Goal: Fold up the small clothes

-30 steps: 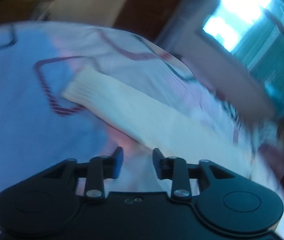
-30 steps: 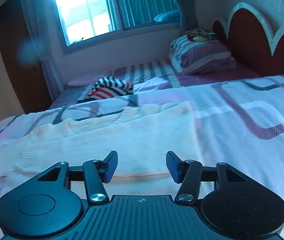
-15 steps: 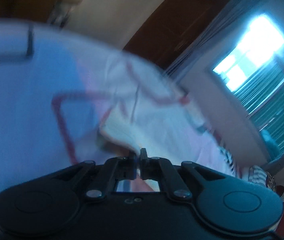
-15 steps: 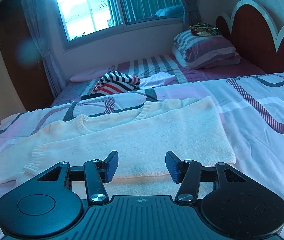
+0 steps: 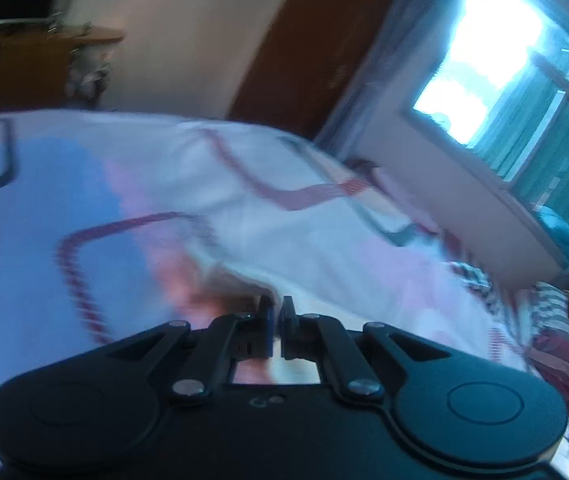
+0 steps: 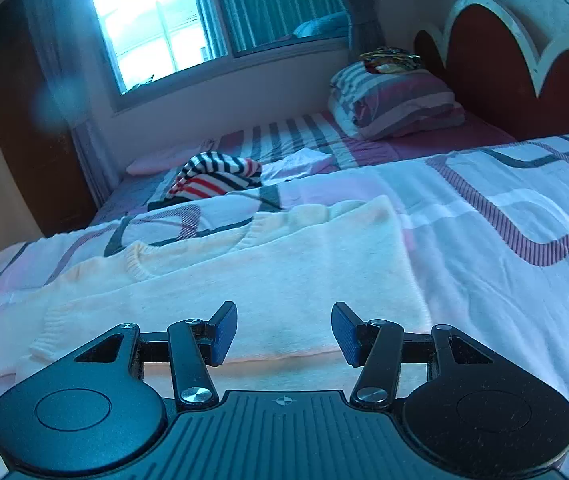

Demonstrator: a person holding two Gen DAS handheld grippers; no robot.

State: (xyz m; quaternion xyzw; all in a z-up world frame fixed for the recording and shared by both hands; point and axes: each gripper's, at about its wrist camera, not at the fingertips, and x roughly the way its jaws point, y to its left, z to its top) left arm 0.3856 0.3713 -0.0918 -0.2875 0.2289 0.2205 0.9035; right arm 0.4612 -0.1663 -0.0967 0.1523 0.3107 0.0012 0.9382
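In the left view, the left gripper (image 5: 277,316) has its fingers pressed together, pinching a bit of the cream sweater (image 5: 304,308), likely a sleeve. It looks set to lift and fold it over.

In the right view, the right gripper (image 6: 284,330) is spread, holding nothing, above the sweater (image 6: 268,276) lying flat on the bed (image 6: 504,208).

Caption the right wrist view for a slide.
Open right gripper poised over a cream sweater laid flat on the patterned bedspread.
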